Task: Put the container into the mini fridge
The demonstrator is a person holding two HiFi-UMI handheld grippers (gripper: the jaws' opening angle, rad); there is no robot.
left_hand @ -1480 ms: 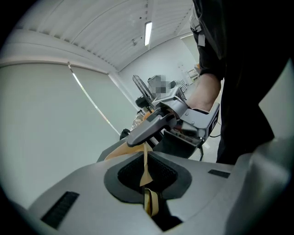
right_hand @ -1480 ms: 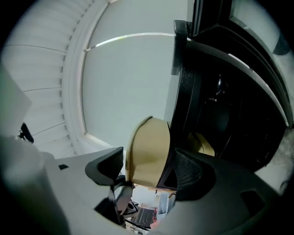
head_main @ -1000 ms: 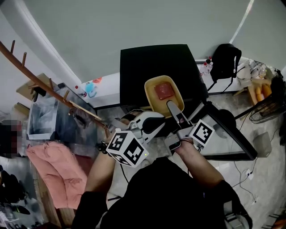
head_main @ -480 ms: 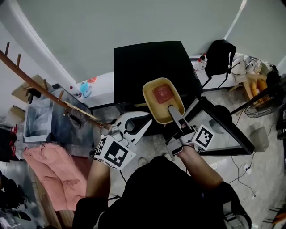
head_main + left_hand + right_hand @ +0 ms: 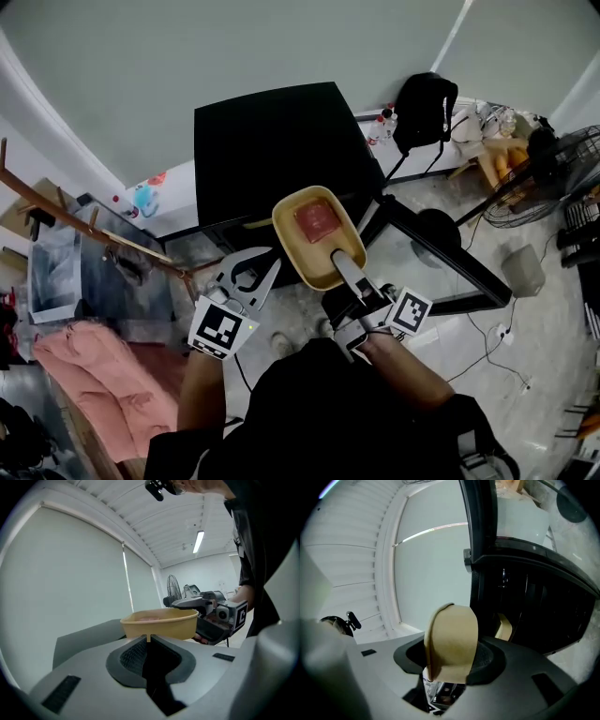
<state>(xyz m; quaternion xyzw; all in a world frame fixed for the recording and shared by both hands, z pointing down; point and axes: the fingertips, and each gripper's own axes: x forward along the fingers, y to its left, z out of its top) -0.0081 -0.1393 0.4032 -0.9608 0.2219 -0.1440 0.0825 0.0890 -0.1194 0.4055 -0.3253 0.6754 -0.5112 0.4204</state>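
Observation:
A yellow container (image 5: 314, 234) with something red inside hangs in front of the black mini fridge (image 5: 272, 141). My right gripper (image 5: 339, 262) is shut on the container's near rim. In the right gripper view the container's wall (image 5: 452, 641) stands between the pads, with the dark open fridge (image 5: 534, 606) ahead. The fridge door (image 5: 441, 253) stands swung open to the right. My left gripper (image 5: 267, 272) is shut and empty, low and to the left of the container. In its own view the closed jaws (image 5: 147, 641) point at the container (image 5: 159, 623) and the right gripper (image 5: 206, 606).
A black backpack (image 5: 422, 108) and small bottles (image 5: 380, 127) stand behind the fridge on the right. A floor fan (image 5: 539, 178) is at the far right. To the left are a wooden rack (image 5: 84, 230) and a pink cloth (image 5: 94, 375).
The left gripper has drawn away from the right one, down and to the left. The right gripper keeps its hold on the container. The head view has shifted, so the fridge sits further left.

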